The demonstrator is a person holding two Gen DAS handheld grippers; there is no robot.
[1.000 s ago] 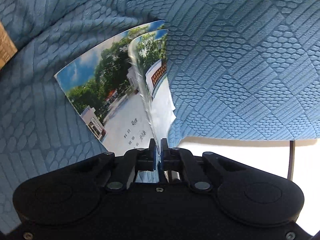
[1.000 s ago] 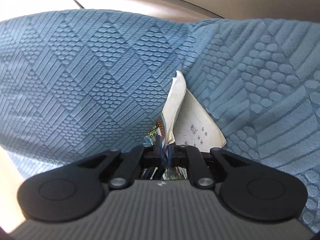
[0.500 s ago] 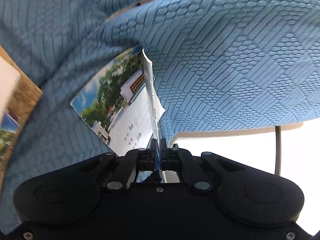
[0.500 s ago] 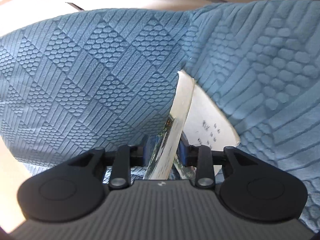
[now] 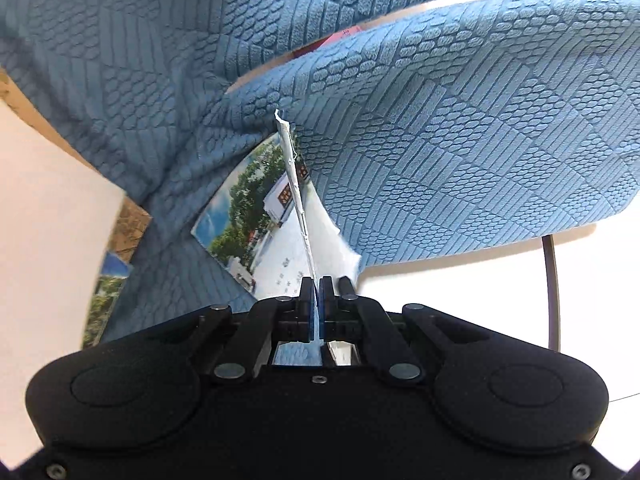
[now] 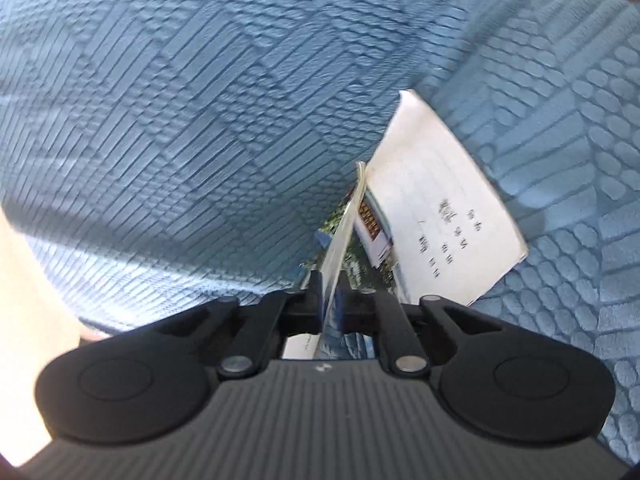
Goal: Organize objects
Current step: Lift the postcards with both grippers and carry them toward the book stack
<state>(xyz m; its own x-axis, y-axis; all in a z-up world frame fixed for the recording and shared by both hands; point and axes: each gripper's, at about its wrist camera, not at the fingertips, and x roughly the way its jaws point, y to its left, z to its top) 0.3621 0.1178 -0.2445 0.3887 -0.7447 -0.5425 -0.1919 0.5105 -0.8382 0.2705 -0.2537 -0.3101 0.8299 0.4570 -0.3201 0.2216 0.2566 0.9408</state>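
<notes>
Hiding under blue cloth (image 5: 440, 152), booklet's (image 5: 256, 216) far corner.

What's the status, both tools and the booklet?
Left tool shut on booklet edge. Right tool clamped on booklet too. Blue blanket crowds around it.

left wrist: close, downward | right wrist: close | shared: booklet (image 5: 276, 232), blue cushions (image 6: 200, 120)
</notes>
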